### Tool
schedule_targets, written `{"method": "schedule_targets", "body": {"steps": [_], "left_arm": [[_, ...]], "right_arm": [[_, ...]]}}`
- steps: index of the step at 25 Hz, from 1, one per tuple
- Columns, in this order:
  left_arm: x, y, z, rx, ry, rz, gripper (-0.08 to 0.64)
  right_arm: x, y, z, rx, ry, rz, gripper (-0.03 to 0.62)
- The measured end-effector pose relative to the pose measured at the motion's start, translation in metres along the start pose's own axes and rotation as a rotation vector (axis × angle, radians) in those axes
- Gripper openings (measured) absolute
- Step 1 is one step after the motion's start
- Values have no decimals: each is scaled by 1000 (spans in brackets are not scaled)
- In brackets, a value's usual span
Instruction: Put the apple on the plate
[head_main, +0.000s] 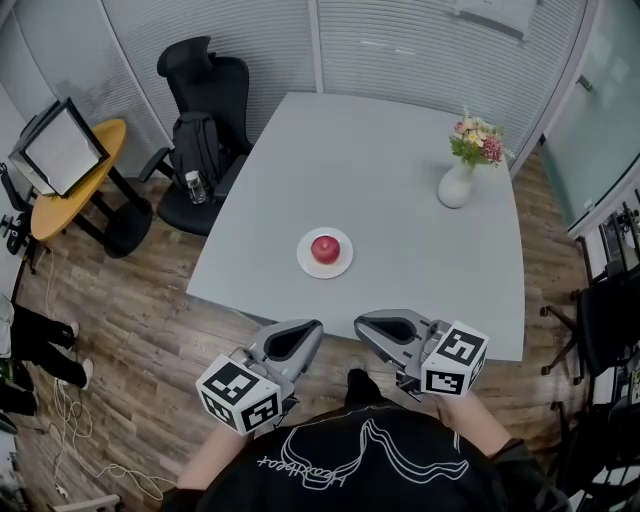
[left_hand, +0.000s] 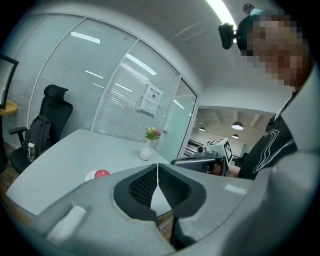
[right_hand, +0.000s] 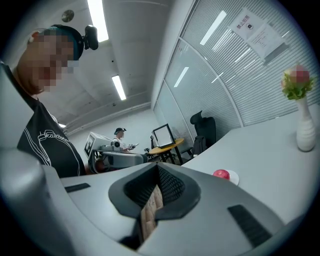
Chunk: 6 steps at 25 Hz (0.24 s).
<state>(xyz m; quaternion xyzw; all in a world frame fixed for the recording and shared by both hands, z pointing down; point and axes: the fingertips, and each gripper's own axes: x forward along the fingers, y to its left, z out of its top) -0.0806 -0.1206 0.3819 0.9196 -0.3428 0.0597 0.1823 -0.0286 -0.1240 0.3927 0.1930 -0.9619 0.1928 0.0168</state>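
A red apple (head_main: 325, 249) sits on a small white plate (head_main: 342, 266) near the front of the grey table (head_main: 400, 200). Both grippers hang in front of my chest, off the table's near edge, tips turned toward each other. My left gripper (head_main: 312, 331) is shut and empty; its own view shows the jaws (left_hand: 158, 171) meeting, with the apple (left_hand: 102, 173) and plate (left_hand: 90, 176) far off at the left. My right gripper (head_main: 363, 325) is also shut with nothing held; its view shows the closed tips (right_hand: 158, 170) and the apple (right_hand: 221, 174) on the plate (right_hand: 233, 177) at the right.
A white vase of flowers (head_main: 458, 183) stands at the table's right side. A black office chair (head_main: 200, 120) with a backpack and a water bottle (head_main: 196, 186) is at the table's left. A yellow round table (head_main: 75, 180) bears a monitor. Another person (right_hand: 120, 136) is in the background.
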Motion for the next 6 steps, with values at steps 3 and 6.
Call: {"method": "schedule_targets", "body": {"steps": [3, 6], "left_arm": [[0, 2, 0, 3, 4, 5, 21], [0, 8, 1, -1, 5, 16, 20]], "right_arm": [[1, -2, 0, -1, 0, -2, 9], [2, -5, 2, -3, -2, -8, 9]]}}
